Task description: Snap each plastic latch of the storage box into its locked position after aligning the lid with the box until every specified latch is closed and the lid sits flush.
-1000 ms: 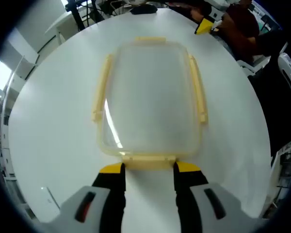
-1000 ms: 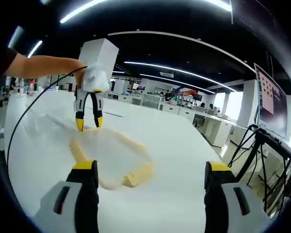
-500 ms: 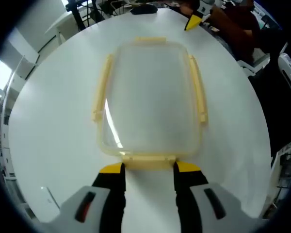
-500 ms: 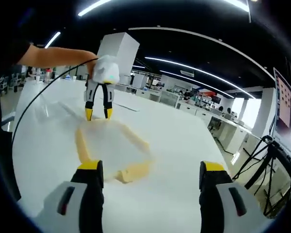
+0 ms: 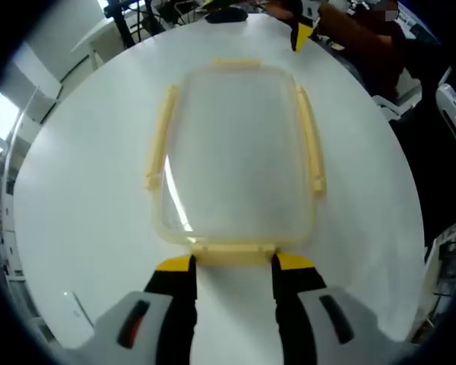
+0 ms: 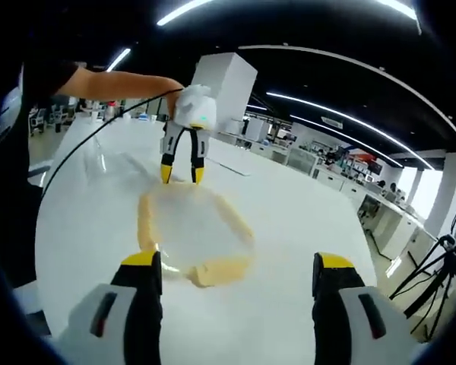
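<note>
The storage box (image 5: pixel 235 156) lay lidded on the white table (image 5: pixel 83 220), the left gripper (image 5: pixel 232 264) straddling its near-end latch (image 5: pixel 232 252) to steady it, while the right gripper (image 6: pixel 239 262) gaped empty short of the far-end latch (image 6: pixel 220 271), apparently approaching.

In the left gripper view the storage box (image 5: pixel 235 156) sits mid-frame on the table (image 5: pixel 83 198), its near end just above the left gripper (image 5: pixel 233 264). The right gripper (image 5: pixel 300 32) shows at the top, beyond the box's far end.
</note>
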Motion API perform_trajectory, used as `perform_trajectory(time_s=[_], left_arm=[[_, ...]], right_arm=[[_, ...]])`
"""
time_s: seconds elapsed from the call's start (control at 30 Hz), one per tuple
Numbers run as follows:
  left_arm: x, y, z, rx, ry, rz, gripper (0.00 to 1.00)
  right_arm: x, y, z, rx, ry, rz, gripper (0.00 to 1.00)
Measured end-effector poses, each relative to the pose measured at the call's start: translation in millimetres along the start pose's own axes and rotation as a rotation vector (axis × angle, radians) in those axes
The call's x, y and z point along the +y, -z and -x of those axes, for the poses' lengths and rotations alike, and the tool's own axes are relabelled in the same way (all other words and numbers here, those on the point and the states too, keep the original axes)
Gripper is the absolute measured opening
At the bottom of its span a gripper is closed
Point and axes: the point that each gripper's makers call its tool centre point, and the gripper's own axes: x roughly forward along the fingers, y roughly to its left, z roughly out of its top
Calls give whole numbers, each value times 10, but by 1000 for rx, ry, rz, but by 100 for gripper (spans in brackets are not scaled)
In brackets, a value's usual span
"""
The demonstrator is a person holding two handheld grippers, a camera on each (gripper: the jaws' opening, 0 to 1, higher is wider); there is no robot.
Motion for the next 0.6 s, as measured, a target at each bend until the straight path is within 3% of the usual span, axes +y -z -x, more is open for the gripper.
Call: perform_trajectory(time_s=[0.6], left_arm=[[17, 6, 7, 4, 1, -1, 38]], right_arm=[[-48, 112, -65, 7, -199, 31, 77]])
